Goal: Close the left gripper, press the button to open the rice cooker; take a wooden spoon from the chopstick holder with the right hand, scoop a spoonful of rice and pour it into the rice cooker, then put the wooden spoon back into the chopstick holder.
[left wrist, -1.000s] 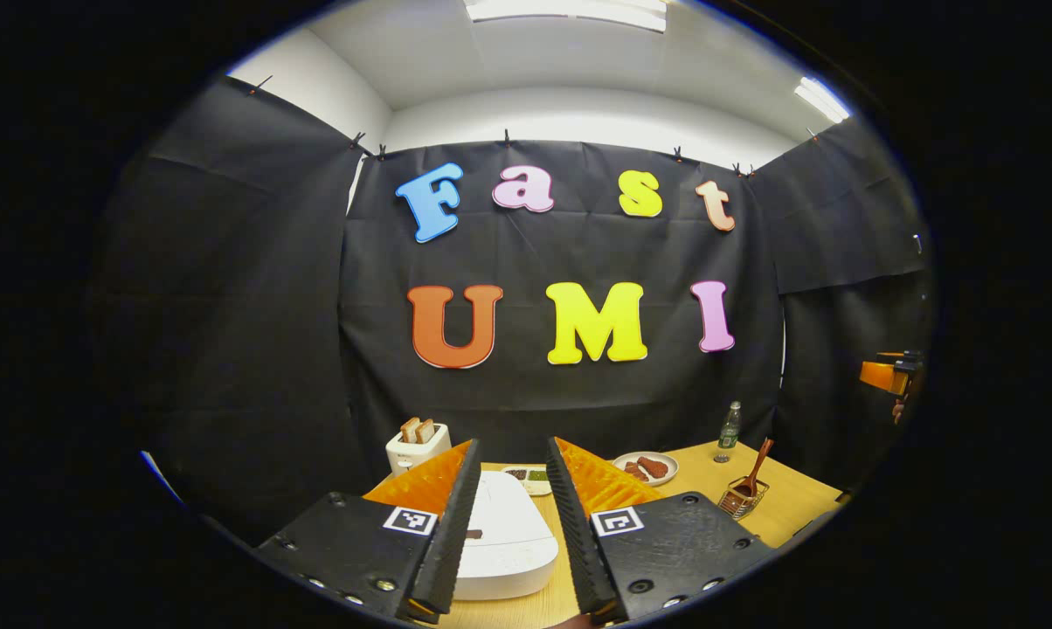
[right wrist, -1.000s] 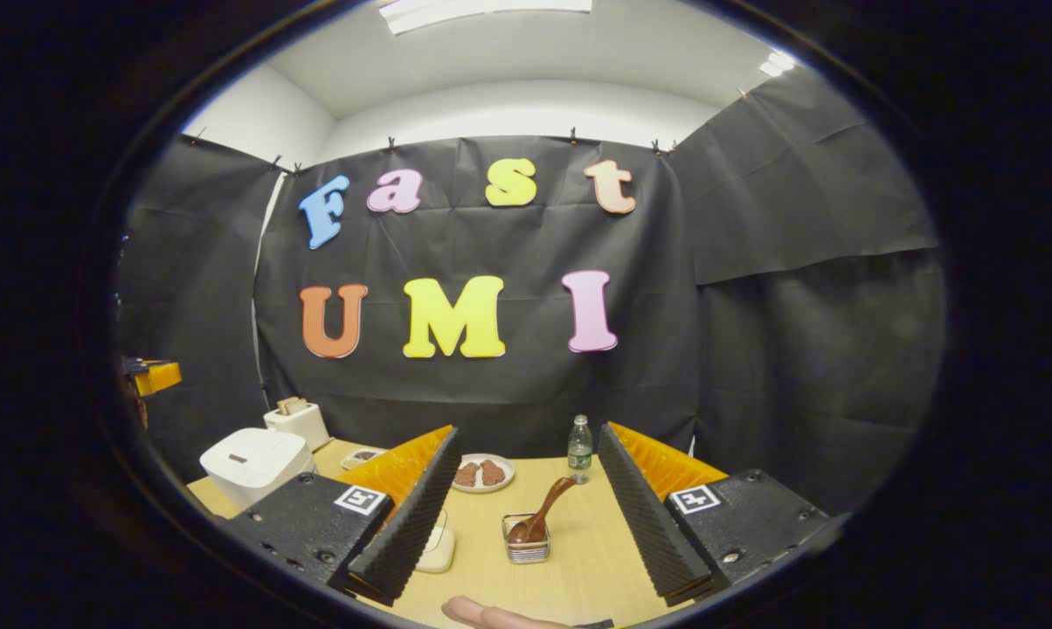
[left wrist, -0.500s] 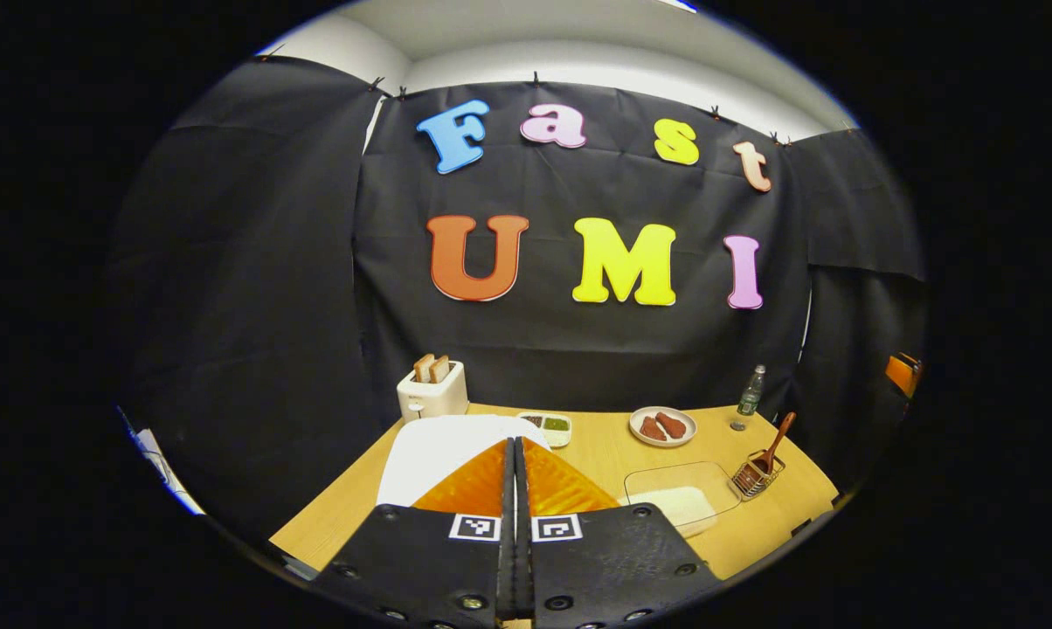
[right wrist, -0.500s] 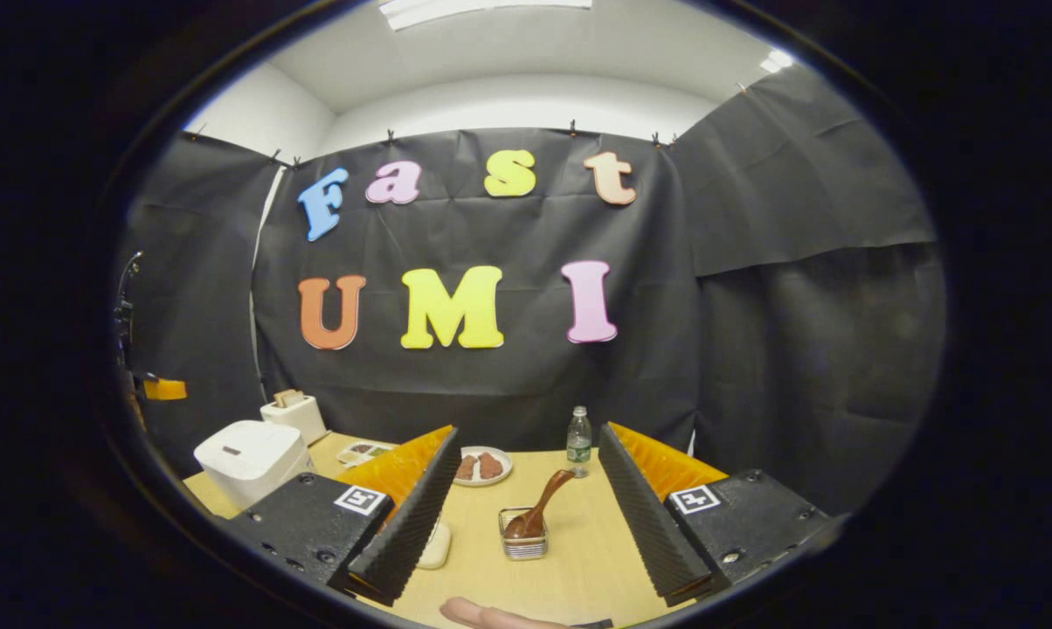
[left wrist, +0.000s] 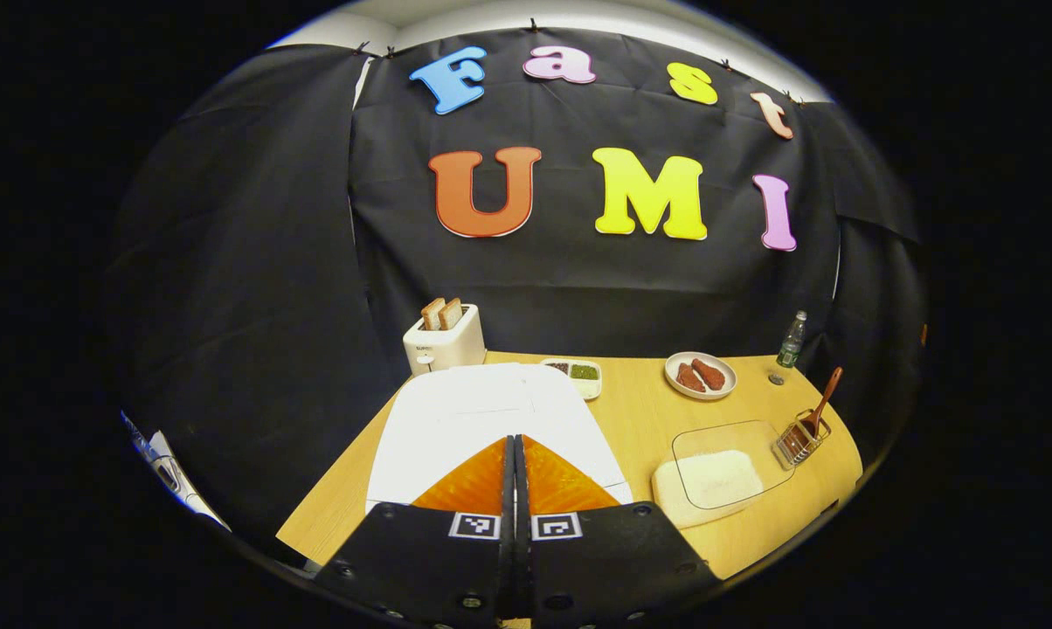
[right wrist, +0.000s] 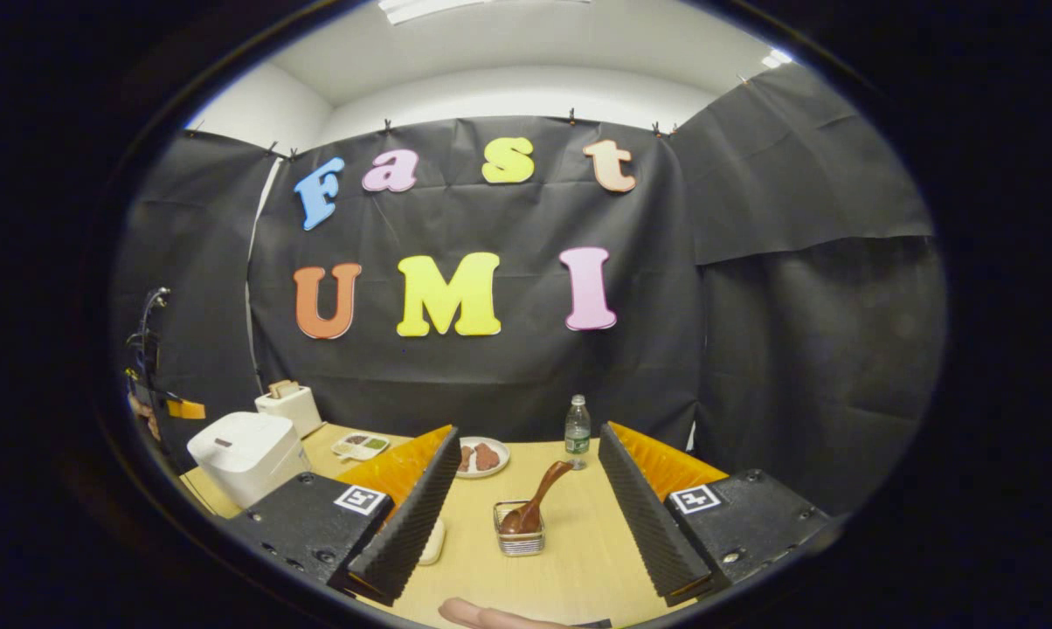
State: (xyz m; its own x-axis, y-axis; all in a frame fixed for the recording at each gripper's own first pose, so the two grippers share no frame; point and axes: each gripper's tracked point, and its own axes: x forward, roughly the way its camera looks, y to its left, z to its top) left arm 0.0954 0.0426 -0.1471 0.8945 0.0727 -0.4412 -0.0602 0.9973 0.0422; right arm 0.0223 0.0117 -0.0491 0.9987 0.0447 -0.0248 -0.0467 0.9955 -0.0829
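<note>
Left gripper (left wrist: pixel 515 441) pressed together above the white rice cooker (left wrist: pixel 482 419)
Right gripper (right wrist: pixel 526 476) gapes wide, empty, facing the wooden spoon (right wrist: pixel 539 507) in its holder (right wrist: pixel 518 540); no label legible

On the tabletop (left wrist: pixel 640 419): toaster (left wrist: pixel 444 343) with two bread slices at the back left, small divided dish (left wrist: pixel 576 373) beside it, plate (left wrist: pixel 701 375) of brown pieces, upright bottle (left wrist: pixel 789 343) at the far right.
</note>
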